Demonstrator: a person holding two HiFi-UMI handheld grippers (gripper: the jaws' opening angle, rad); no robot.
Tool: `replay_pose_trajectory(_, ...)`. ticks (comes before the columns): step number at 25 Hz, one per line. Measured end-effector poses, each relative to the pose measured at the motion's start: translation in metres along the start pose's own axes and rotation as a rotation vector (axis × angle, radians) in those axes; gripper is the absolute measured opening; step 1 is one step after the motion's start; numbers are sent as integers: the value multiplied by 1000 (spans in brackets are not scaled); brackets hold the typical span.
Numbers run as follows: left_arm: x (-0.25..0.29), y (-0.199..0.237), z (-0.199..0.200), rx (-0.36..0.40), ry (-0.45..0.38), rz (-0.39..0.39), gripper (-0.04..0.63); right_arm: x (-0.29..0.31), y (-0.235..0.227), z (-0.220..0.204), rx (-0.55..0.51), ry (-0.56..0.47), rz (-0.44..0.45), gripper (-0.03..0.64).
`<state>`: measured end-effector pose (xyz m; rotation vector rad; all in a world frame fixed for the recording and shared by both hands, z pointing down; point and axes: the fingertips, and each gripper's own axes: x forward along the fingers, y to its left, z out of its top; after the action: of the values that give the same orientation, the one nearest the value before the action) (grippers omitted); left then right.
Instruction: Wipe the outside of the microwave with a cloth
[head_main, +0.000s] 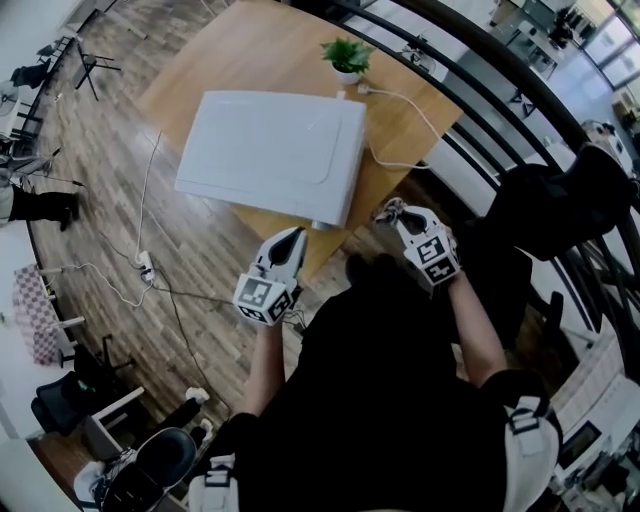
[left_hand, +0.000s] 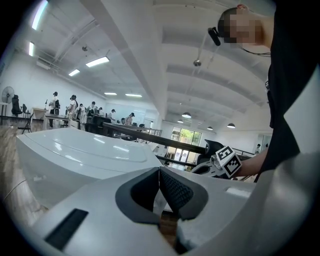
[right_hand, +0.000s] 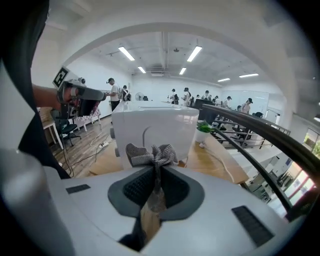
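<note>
a person holds two hand-held grippers in front of a white microwave on a wooden tabletop.

from the head view we see the microwave (head_main: 270, 150) lying in the middle of the tabletop (head_main: 230, 60), with a small potted plant (head_main: 347, 55) at its far right corner and a white cable (head_main: 410, 105) trailing off to the right. the right hand-held gripper (right_hand: 156, 172) is clenched on a grey woven cloth (right_hand: 152, 155), which bunches up above its jaws, near the microwave's front but apart from it. the left hand-held gripper (left_hand: 160, 175) has its jaws pressed together with nothing between them, and hangs just beside the microwave's near edge. we see people standing in the far background.
</note>
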<state>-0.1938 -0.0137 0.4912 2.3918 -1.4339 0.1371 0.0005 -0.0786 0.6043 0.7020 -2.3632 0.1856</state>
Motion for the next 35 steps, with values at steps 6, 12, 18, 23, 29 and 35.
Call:
replay_pose_trajectory(6,10,-10,14,13,2,20,3,-27,-34,33,-2,-85,-43,31)
replay_pose_trajectory(12,20,-22,20,23,11,40,3,-47,-58,37,8,-127,-64,29)
replay_pose_trajectory(18,27,-29,22,34,20,56,3,-50,-69,33,20,-140,-63,29)
replay_pose_trajectory(23,34,-37,21,34,20,65,3,-52,-72,35,-8,-157,-47,29)
replay_pose_trajectory(29,42,-51,17,31,18,78,3,-57,-81,30,-24,-163,-29,29)
replay_pose_trajectory(35,49,-65,12,29,21,85,3,-59,-91,24,-25,-177,-25,29)
